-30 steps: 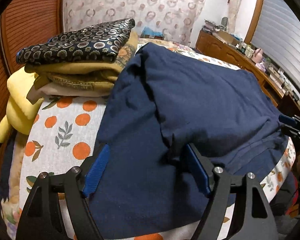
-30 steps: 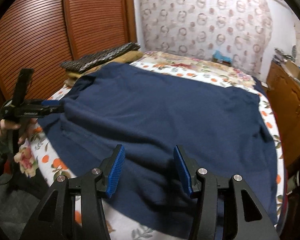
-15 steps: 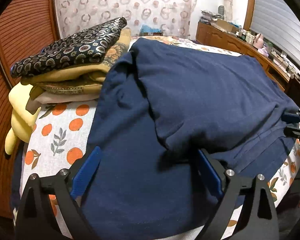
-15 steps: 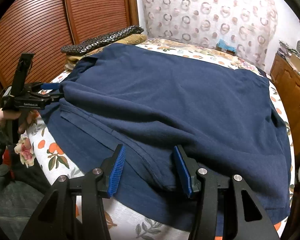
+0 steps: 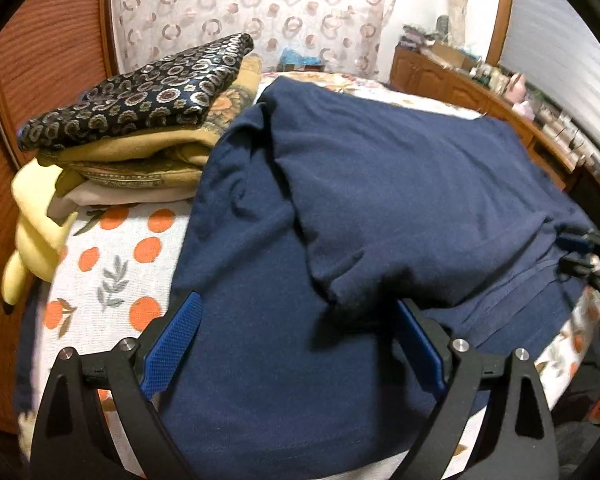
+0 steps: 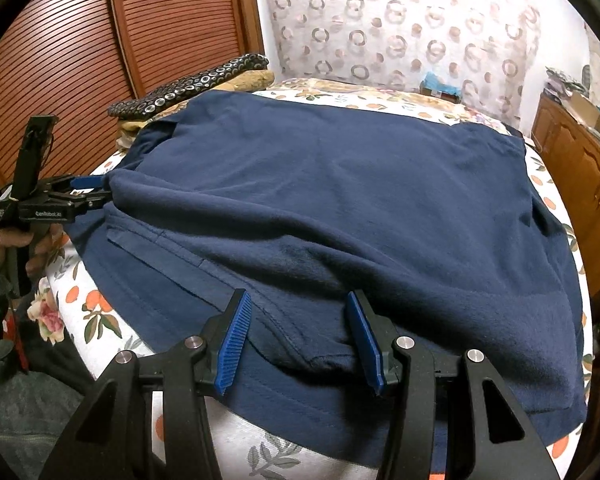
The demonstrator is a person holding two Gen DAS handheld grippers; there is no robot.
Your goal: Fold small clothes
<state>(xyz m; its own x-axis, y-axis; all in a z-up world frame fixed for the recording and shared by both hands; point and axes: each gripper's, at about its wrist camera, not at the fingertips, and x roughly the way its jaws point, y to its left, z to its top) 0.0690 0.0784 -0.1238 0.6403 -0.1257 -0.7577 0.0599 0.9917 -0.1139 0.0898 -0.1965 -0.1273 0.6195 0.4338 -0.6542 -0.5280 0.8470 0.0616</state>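
1. Spreading wide, the left gripper [image 5: 296, 344] has just let its jaws open; the folded corner of the navy shirt [image 5: 380, 200] lies loose between them, so I judge this fold laid.
2. The shirt lies on the floral bed [image 6: 112, 316], long axis running left to right, beside stacked clothes [image 5: 140, 120].
3. The right gripper [image 6: 300, 340] stands half-spread around the fold edge, not pinching.

Dim warm indoor light, soft shadows in the cloth folds, strong fisheye bending and dark corners, slight blur at edges
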